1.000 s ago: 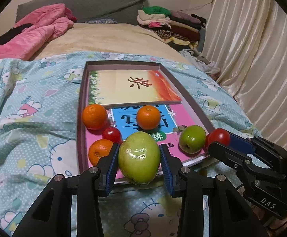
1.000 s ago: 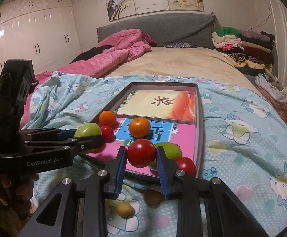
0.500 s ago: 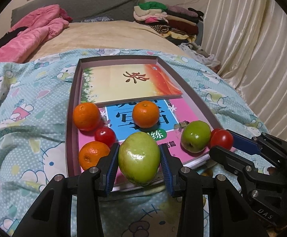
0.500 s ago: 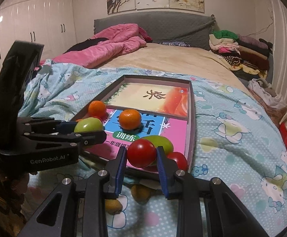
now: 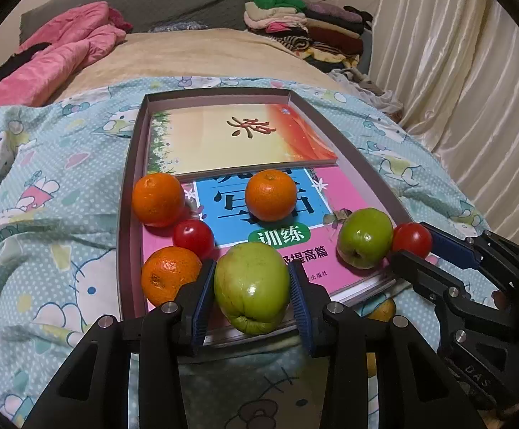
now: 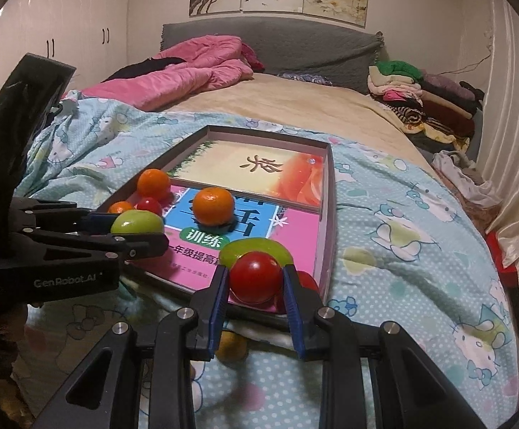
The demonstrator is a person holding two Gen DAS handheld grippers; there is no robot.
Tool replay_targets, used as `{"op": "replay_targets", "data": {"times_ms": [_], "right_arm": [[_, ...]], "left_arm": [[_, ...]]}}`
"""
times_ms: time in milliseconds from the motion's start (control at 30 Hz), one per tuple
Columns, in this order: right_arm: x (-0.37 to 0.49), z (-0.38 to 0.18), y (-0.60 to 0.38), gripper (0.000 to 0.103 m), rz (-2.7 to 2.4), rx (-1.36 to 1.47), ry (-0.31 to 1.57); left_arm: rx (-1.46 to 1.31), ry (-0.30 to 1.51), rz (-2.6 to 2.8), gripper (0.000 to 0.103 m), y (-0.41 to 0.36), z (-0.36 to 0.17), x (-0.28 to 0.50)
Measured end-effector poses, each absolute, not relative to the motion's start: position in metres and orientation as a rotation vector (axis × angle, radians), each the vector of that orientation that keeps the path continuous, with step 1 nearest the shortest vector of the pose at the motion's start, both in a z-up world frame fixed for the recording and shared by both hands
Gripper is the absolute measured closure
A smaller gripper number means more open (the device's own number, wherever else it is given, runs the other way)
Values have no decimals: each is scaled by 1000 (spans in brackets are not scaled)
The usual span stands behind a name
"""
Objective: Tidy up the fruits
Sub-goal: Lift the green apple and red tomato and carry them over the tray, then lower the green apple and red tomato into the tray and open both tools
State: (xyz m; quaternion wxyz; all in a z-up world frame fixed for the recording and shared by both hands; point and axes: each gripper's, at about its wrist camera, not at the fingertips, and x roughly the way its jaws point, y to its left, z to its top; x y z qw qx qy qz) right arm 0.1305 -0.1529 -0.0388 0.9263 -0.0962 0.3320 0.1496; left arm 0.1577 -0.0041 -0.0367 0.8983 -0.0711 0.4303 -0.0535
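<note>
A shallow box tray (image 5: 125, 193) with books lies on the bed. My left gripper (image 5: 252, 287) is shut on a green fruit (image 5: 251, 286) over the tray's near edge; it also shows in the right wrist view (image 6: 136, 222). My right gripper (image 6: 255, 279) is shut on a red tomato (image 6: 255, 277), held at the tray's near right corner, seen in the left wrist view (image 5: 411, 239). On the tray lie three oranges (image 5: 158, 199) (image 5: 270, 196) (image 5: 168, 273), a small tomato (image 5: 193, 237) and a green apple (image 5: 364, 237).
A yellowish fruit (image 6: 231, 346) lies on the blue quilt (image 5: 45, 250) below the tray's near edge. A second red tomato (image 6: 309, 280) sits behind my right fingers. A pink duvet (image 6: 188, 75) and stacked clothes (image 6: 420, 93) lie at the bed's far end. Curtains (image 5: 455, 71) hang right.
Both grippers have moved forward toward the tray with their fruit still held. The right gripper's tomato has come in closer to the green apple.
</note>
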Motion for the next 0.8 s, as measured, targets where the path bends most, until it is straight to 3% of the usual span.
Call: {"op": "replay_targets", "data": {"times_ms": [467,700,800], "right_arm": [[131,-39,-154,71,311,-181,669],[125,-31,-157,55,331,-149,640],[119,-26,-159,50,350,-127,620]], "left_arm": [[-146,903,-115,62,-5,-39,158],[-152,912,-117,61,-5,-38,158],[-160,911,-125,56,-5,-36,157]]}}
